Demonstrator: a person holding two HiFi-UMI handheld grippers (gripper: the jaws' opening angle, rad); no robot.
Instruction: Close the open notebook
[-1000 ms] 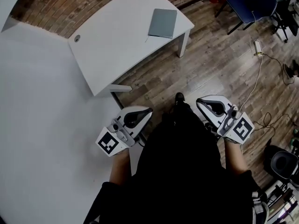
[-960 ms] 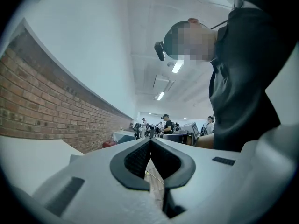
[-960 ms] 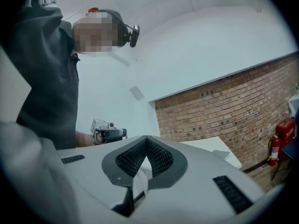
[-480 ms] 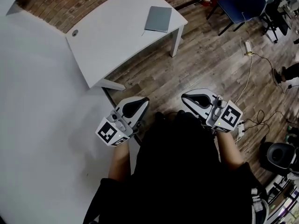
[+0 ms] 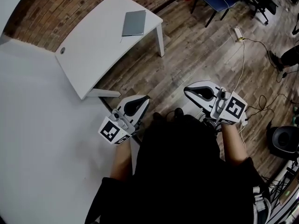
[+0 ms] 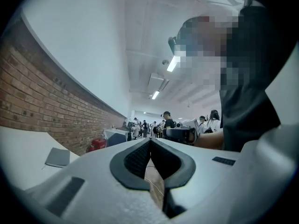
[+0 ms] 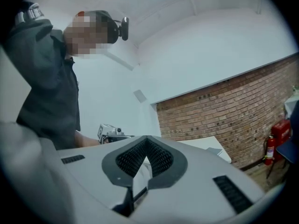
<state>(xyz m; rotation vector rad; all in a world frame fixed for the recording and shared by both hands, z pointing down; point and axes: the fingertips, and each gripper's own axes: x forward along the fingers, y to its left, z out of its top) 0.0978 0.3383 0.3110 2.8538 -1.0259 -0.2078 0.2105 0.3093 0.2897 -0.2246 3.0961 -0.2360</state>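
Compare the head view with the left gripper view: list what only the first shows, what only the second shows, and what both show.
Only the head view: the left gripper seen from above with its marker cube, the power strip and its cable, and the black bin.
Only the left gripper view: the ceiling lights, a group of people far down the room, and this gripper's jaws together with nothing between them.
Both: the grey notebook lying shut on the white table, and the brick wall.
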